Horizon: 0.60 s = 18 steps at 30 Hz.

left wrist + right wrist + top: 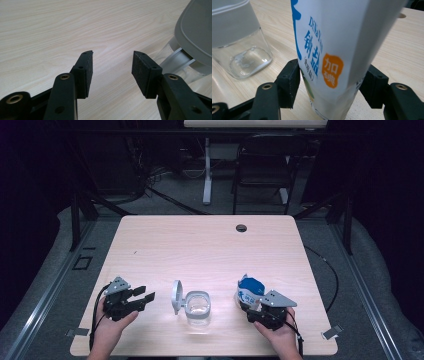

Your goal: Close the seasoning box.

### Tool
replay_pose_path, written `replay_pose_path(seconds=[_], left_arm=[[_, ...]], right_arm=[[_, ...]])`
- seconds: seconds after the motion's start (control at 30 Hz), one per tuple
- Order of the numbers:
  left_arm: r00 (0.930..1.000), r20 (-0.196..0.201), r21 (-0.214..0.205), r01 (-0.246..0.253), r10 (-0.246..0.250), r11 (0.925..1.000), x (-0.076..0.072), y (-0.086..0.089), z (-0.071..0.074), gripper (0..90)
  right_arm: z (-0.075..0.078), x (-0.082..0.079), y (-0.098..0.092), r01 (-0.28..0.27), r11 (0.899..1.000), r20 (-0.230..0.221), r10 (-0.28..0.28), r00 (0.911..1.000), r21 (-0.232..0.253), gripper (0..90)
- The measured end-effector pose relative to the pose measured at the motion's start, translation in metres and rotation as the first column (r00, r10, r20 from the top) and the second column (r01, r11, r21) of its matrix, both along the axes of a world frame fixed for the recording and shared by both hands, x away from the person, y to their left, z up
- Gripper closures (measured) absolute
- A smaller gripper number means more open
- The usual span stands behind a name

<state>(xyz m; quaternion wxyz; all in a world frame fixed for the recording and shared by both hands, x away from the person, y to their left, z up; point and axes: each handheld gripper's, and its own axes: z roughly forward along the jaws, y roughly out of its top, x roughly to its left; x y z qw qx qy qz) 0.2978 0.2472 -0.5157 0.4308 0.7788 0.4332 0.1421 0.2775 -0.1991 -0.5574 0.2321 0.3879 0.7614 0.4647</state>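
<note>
Upright, salt bag (332, 55) between right tool (332, 85) jaws

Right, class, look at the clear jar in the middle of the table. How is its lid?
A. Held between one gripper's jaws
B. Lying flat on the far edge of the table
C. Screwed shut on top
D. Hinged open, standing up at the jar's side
D: the grey lid stands upright, swung open beside the clear jar.

Your right gripper view crops the salt bag (337, 50) at top and bottom (small print blurred).
</note>
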Motion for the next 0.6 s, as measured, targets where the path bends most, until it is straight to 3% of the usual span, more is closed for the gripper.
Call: replay_pose_path(seconds=[0.6], left_arm=[[1.0, 0.006, -0.002, -0.002, 0.002, 1.0, 0.0, 0.001, 0.0, 51.9]], right_arm=[[-0.014, 0.001, 0.002, 0.013, 0.999, -0.018, -0.013, 0.9997, -0.03, 38.5]])
